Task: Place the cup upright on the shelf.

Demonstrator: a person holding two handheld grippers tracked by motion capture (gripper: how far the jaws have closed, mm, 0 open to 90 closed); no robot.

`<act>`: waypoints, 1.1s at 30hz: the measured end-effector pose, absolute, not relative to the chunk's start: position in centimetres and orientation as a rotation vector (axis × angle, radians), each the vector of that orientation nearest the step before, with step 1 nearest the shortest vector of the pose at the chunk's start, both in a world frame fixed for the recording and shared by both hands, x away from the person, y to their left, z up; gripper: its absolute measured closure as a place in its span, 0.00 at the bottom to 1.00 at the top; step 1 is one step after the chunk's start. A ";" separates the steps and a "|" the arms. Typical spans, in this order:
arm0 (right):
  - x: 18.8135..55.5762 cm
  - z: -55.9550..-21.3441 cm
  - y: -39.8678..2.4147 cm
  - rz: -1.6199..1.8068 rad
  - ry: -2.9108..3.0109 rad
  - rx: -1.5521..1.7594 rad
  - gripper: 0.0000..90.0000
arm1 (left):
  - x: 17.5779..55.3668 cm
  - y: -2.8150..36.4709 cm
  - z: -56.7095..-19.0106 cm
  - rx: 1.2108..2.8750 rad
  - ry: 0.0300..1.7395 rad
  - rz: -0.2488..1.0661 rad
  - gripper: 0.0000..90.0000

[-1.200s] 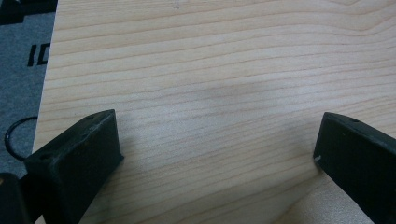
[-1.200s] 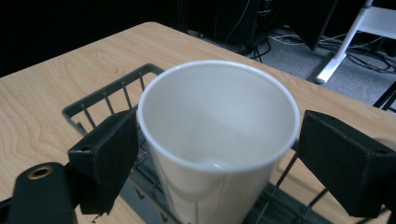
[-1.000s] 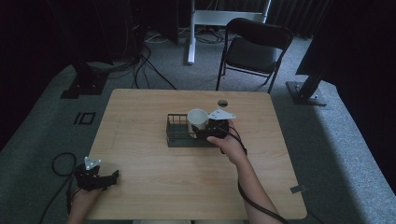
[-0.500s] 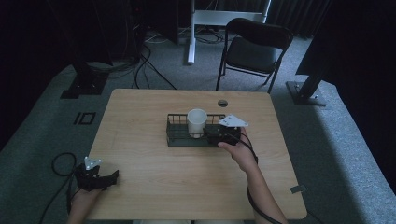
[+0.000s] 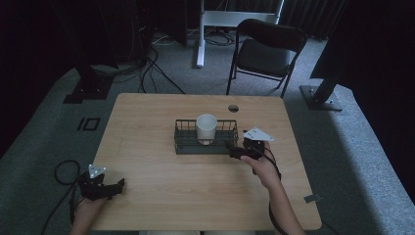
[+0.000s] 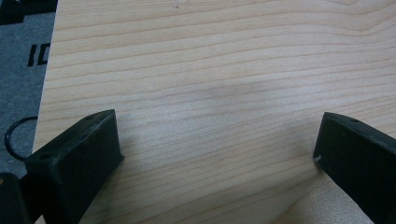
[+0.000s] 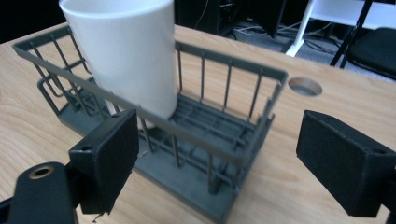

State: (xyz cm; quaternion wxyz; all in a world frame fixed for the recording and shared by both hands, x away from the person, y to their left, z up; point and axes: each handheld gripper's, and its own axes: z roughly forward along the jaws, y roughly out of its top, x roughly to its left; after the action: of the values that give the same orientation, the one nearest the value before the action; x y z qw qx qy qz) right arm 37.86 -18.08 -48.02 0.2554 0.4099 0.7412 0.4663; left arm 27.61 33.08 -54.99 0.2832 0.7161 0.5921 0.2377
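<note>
A dark wire basket [image 5: 188, 147] sits at the middle of the wooden table [image 5: 161, 166]. A white cup [image 5: 206, 128] stands upright inside it, near its centre. My right gripper [image 5: 233, 152] is just off the basket's right front corner, open and holding nothing. In the right gripper view the basket [image 7: 233, 135] and the cup [image 7: 126, 56] lie ahead of the right gripper [image 7: 219, 156], apart from both jaws. My left gripper [image 5: 117, 185] rests at the table's near left corner. In the left gripper view it [image 6: 215, 154] is open over bare wood.
A round cable hole [image 5: 233, 108] is in the table behind the basket, also seen as the hole [image 7: 304, 87] in the right gripper view. A black folding chair [image 5: 266, 51] stands beyond the far edge. A cable loop [image 5: 61, 171] lies on the floor at left.
My right gripper has drawn back from the cup, to the right and toward the person, and now sits outside the basket. The cup stays standing in the basket. The left gripper has not moved.
</note>
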 end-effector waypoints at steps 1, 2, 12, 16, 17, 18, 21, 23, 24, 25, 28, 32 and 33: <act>37.7 -48.3 -18.3 1.266 2.015 1.120 0.14 | 27.6 33.1 -55.0 1.917 1.585 0.637 0.01; 37.6 -48.5 -18.5 1.257 2.019 1.122 0.14 | 27.6 33.1 -55.0 1.918 1.585 0.636 0.01; 36.8 -50.5 -20.4 1.231 2.019 1.190 0.14 | 27.6 33.1 -55.0 1.918 1.585 0.636 0.01; 36.4 -51.1 -21.0 1.211 2.029 1.199 0.14 | 27.6 33.1 -55.0 1.917 1.585 0.636 0.01; 36.3 -51.2 -21.2 1.216 2.027 1.203 0.14 | 27.6 33.1 -55.0 1.918 1.585 0.637 0.01; 36.2 -51.3 -21.4 1.209 2.024 1.207 0.14 | 27.6 33.1 -55.0 1.918 1.585 0.637 0.01; 36.1 -51.8 -21.8 1.193 2.019 1.229 0.14 | 27.6 33.1 -55.0 1.917 1.585 0.637 0.01; 35.9 -52.2 -22.1 1.167 2.022 1.243 0.14 | 27.6 33.1 -55.0 1.918 1.585 0.636 0.01; 35.8 -52.3 -22.2 1.172 2.022 1.252 0.14 | 27.6 33.1 -55.0 1.918 1.585 0.636 0.01; 35.8 -52.5 -22.4 1.169 2.017 1.260 0.14 | 27.6 33.1 -55.0 1.918 1.585 0.636 0.01; 35.6 -52.9 -22.8 1.141 2.011 1.280 0.14 | 27.6 33.1 -55.0 1.918 1.585 0.637 0.01; 35.5 -53.2 -23.3 1.098 2.005 1.310 0.15 | 27.6 33.1 -55.0 1.918 1.585 0.636 0.01; 35.5 -53.2 -23.3 1.098 2.005 1.310 0.15 | 27.6 33.1 -55.0 1.918 1.585 0.636 0.01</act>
State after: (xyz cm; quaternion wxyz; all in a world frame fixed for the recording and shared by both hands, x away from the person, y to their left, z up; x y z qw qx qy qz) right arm 35.46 -23.25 -53.22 0.2510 0.4812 0.7366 0.4035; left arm 27.61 33.09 -54.99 0.2829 0.7163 0.5919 0.2377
